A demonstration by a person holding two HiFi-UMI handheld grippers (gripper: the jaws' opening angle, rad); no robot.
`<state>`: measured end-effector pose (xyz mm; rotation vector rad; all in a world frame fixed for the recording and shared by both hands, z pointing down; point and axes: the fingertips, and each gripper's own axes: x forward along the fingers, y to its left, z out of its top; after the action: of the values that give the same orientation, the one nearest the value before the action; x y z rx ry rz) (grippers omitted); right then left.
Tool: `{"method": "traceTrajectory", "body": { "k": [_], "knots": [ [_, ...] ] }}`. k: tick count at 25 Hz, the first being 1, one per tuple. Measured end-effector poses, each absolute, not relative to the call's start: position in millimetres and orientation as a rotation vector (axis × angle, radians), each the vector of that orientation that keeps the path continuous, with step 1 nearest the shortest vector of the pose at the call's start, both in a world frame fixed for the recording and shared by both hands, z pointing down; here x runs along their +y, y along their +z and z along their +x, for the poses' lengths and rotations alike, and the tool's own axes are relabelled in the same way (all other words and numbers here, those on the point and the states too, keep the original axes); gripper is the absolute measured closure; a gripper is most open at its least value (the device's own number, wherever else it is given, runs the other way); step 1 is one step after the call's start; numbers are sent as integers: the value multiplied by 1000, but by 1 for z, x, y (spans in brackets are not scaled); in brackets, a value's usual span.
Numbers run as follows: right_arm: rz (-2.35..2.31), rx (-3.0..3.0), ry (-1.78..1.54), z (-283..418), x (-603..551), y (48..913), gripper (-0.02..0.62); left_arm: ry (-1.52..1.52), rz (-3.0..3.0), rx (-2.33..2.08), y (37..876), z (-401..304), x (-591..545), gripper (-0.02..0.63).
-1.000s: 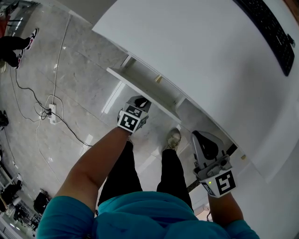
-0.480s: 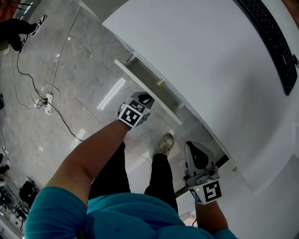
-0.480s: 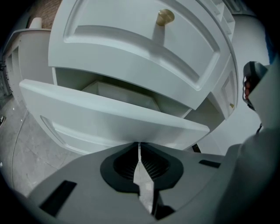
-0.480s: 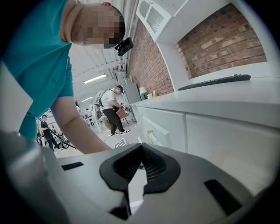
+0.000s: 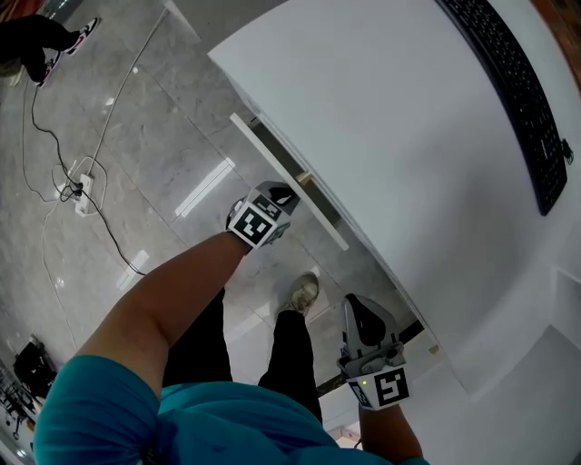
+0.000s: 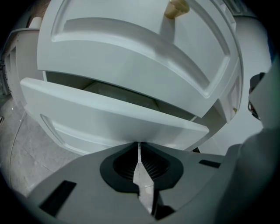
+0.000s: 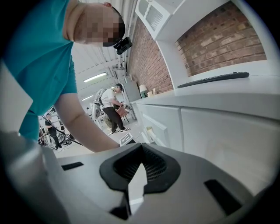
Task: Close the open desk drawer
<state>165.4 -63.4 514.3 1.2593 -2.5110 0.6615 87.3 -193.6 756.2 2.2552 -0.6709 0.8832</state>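
The white panelled desk drawer (image 5: 283, 165) stood partly open under the front edge of the white flat-topped desk (image 5: 381, 118). A narrow dark gap showed between the drawer front and the desk body. In the left gripper view, the drawer front (image 6: 109, 116) crossed the lower half of the frame. A second white panelled front bearing a small beige knob (image 6: 176, 6) lay beyond it.

The left gripper (image 5: 280, 193) was positioned at the drawer front. Its jaws were fully closed, with nothing between them, and the joined tips (image 6: 139, 144) met the edge of that front.

The right gripper (image 5: 356, 307) hung nearer the person, well apart from the drawer and beside the desk's white side. Its jaws (image 7: 141, 146) were likewise together and held nothing.

A long black computer keyboard (image 5: 517, 82) lay on the far part of the desk top. Below, a white power strip (image 5: 82, 193) with black cables rested on the grey polished tile floor (image 5: 154, 136).
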Motion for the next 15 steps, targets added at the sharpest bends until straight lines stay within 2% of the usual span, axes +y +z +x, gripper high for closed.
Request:
{"method": "traceTrajectory", "body": {
  "k": [15],
  "knots": [
    [1274, -2509, 676, 174, -70, 513, 574, 876, 2271, -648, 755, 114, -224, 585]
  ]
}}
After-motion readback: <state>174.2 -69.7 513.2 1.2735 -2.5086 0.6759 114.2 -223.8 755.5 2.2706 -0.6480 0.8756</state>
